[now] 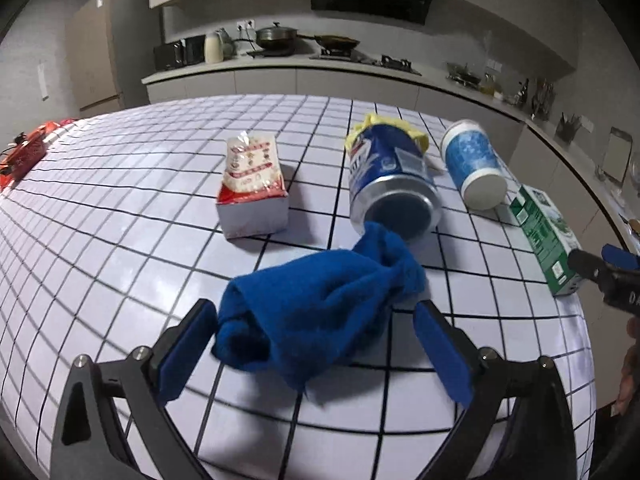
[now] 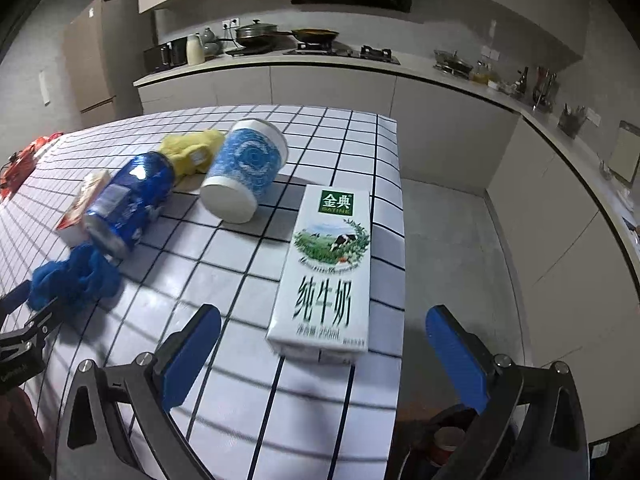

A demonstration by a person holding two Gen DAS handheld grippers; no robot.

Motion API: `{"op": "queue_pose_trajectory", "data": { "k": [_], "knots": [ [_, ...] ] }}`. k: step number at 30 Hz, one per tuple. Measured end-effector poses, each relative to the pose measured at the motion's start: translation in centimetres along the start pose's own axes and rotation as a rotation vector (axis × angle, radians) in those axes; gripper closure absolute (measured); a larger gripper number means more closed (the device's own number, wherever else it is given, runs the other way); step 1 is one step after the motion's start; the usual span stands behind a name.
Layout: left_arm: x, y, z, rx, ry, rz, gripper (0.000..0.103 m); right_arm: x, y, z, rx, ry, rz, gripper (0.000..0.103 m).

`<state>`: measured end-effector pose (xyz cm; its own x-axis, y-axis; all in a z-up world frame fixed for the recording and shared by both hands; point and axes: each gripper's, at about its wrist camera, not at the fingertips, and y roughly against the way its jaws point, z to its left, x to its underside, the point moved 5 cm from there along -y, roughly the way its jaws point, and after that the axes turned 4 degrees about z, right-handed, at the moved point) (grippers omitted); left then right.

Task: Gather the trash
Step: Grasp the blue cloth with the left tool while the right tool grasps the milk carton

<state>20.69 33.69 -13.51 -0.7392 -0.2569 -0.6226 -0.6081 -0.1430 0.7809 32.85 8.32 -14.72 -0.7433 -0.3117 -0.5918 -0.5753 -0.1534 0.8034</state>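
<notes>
A crumpled blue cloth (image 1: 316, 312) lies on the checked table between the open fingers of my left gripper (image 1: 316, 312), which are not closed on it. Beyond it lie a blue can (image 1: 390, 184) on its side, a blue-and-white paper cup (image 1: 474, 164), a yellow cloth (image 1: 400, 126) and a small carton of tissues or food (image 1: 252, 184). My right gripper (image 2: 324, 328) is open just before a white and green milk carton (image 2: 326, 268) lying flat near the table's right edge. The cup (image 2: 248, 168) and can (image 2: 128, 200) also show in the right wrist view.
A red object (image 1: 24, 152) sits at the table's far left. A bin with a red item (image 2: 444, 444) stands on the floor below the table's right edge (image 2: 398, 240). Kitchen counters with pots (image 2: 256, 32) run behind and to the right.
</notes>
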Motion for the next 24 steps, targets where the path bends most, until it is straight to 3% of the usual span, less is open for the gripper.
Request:
{"op": "queue_pose_trajectory", "data": {
  "k": [7,8,11,12,14,15,24],
  "knots": [
    [-0.4,-0.9,-0.1,0.03,0.026,0.034,0.006,-0.7,-2.5,-0.2,-0.002,-0.016,0.033,0.0],
    [-0.4,-1.0,-0.2,0.04,0.031,0.039,0.012,-0.7,-2.7,-0.1,-0.003,-0.018,0.037,0.001],
    [-0.2,-0.9,-0.2,0.07,0.049,0.05,0.032,-0.6,-3.4,-0.1,-0.014,-0.028,0.058,0.018],
    [0.0,-0.8,-0.2,0.081,0.053,0.047,0.046,-0.6,-3.5,-0.1,-0.025,-0.034,0.065,0.025],
    [0.1,-0.4,-0.3,0.096,0.064,0.033,0.054,-0.4,-3.7,-0.1,-0.037,-0.044,0.073,0.043],
    [0.2,-0.1,-0.2,0.103,0.069,0.023,0.059,-0.3,-3.6,-0.2,-0.041,-0.05,0.071,0.043],
    [1.1,2.5,-0.9,0.118,0.078,-0.018,0.062,0.5,-0.8,-0.5,-0.083,-0.044,0.022,0.046]
  ]
}}
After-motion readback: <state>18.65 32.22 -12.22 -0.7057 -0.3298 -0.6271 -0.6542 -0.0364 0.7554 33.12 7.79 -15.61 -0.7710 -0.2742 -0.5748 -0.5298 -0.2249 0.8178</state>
